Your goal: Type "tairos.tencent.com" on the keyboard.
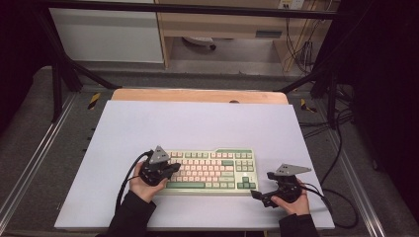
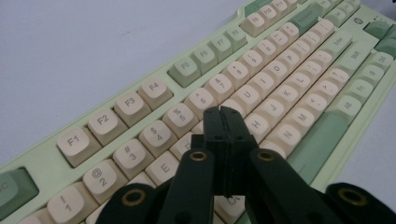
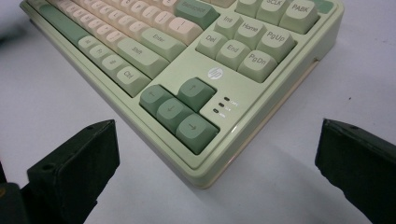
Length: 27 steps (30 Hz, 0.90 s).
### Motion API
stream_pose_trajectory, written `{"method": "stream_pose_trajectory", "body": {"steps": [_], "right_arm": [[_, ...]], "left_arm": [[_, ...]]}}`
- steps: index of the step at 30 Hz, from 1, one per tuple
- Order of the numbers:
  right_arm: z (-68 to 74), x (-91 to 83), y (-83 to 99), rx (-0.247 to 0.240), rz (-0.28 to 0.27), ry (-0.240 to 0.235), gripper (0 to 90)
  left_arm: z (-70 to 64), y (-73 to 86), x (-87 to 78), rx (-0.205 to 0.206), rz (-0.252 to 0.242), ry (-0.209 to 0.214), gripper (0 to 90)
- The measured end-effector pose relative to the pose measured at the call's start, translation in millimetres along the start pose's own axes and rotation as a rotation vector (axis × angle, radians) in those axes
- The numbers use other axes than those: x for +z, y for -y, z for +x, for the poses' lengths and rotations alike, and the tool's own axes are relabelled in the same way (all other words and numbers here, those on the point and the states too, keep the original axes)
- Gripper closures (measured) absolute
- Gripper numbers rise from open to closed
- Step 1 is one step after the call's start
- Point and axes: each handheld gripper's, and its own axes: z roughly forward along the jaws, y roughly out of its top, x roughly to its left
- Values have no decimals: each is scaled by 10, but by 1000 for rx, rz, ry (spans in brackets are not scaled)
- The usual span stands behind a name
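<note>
A pale green keyboard (image 1: 212, 170) with cream and green keys lies on the white tabletop near the front. My left gripper (image 1: 174, 168) hovers over the keyboard's left part, its jaws pressed shut with nothing between them; in the left gripper view (image 2: 224, 116) the tips hang just above the cream letter keys (image 2: 261, 123) below the number row. My right gripper (image 1: 257, 194) sits at the keyboard's front right corner, wide open. In the right gripper view its two black pads (image 3: 84, 154) flank the keyboard corner (image 3: 205, 175) with the dark green arrow keys (image 3: 180, 109).
The white board (image 1: 197, 128) covers a wooden table; its back half is bare. Black frame bars (image 1: 64, 69) and loose cables (image 1: 336, 148) lie beyond the sides. A person's hands and dark sleeves (image 1: 131, 212) come in from the bottom edge.
</note>
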Motion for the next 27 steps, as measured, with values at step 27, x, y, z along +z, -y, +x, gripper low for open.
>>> {"method": "stream_pose_trajectory", "body": {"steps": [27], "right_arm": [[5,-3,2,2,-1,-1,3]], "left_arm": [[194,267,-376,-43,-3,-46,898]]}}
